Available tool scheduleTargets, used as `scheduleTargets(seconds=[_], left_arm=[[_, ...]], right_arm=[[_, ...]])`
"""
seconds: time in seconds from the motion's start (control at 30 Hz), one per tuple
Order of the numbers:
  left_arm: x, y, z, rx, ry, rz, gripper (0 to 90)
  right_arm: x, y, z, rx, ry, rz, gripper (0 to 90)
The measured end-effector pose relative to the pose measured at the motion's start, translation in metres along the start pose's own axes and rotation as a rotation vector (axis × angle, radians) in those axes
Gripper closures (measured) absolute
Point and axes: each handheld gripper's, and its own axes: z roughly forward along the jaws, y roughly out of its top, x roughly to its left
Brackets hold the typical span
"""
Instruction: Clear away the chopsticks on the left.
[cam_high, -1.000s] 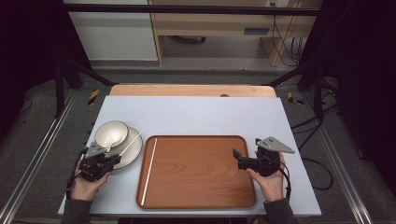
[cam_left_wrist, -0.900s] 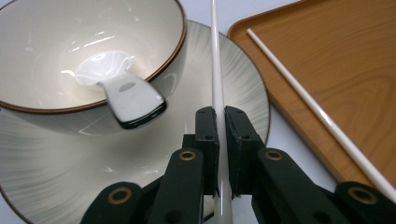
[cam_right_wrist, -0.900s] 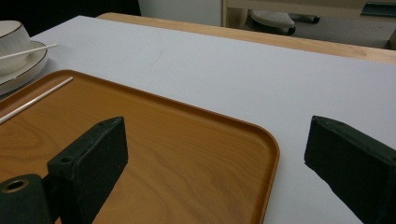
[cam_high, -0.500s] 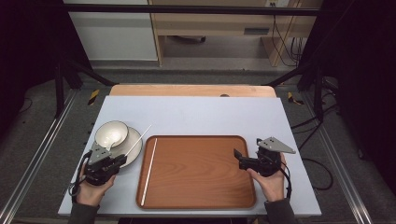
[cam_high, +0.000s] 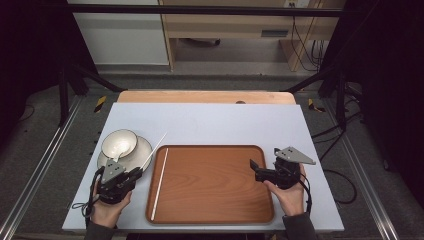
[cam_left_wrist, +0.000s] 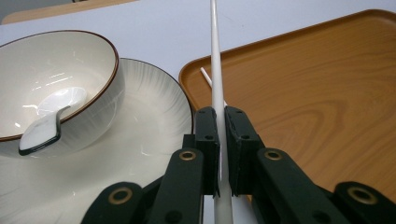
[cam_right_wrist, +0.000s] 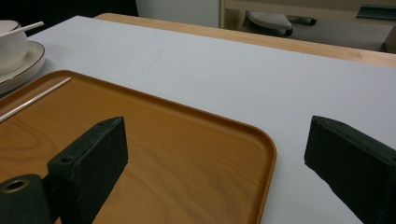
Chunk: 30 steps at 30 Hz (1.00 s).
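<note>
Over table (cam_high: 215, 122), left gripper (cam_left_wrist: 220, 140) pinches chopstick (cam_left_wrist: 215, 60)

A pale grey rectangular worktop (cam_high: 210, 122) is backed along its far edge by a light wooden strip (cam_high: 205, 96). Grey carpeted floor (cam_high: 45, 130) is seen around it, crossed by black metal frame bars (cam_high: 200, 10). Black cables (cam_high: 305, 35) are hung beyond the far right corner, beside a pale wooden cabinet (cam_high: 230, 30).

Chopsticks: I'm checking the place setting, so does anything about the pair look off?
Yes, they are split up. One chopstick lies along the tray's left edge; the other is pinched in the left tool, slanting past the plate.
</note>
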Motion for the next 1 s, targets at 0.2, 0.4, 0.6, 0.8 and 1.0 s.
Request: scheduleTargets(seconds=[0.2, 0.4, 0.6, 0.8, 1.0], left_arm=[[-0.006, 0.000, -0.002, -0.017, 0.027, -0.040, 84.3], [-0.014, 0.004, -0.005, -0.043, 0.042, -0.091, 84.3], [-0.029, 0.011, -0.006, -0.066, 0.076, -0.098, 84.3], [-0.041, 0.014, -0.006, -0.086, 0.088, -0.134, 84.3], [-0.049, 0.009, -0.004, -0.101, 0.069, -0.169, 84.3]], right_arm=[[0.000, 0.001, -0.001, -0.004, -0.003, -0.001, 6.3], [0.001, 0.001, -0.002, -0.006, -0.001, 0.003, 6.2], [0.002, 0.003, -0.004, -0.015, 0.003, 0.005, 6.2], [0.003, 0.005, -0.005, -0.022, 0.009, 0.000, 6.2], [0.003, 0.005, -0.005, -0.022, 0.009, 0.008, 6.3]])
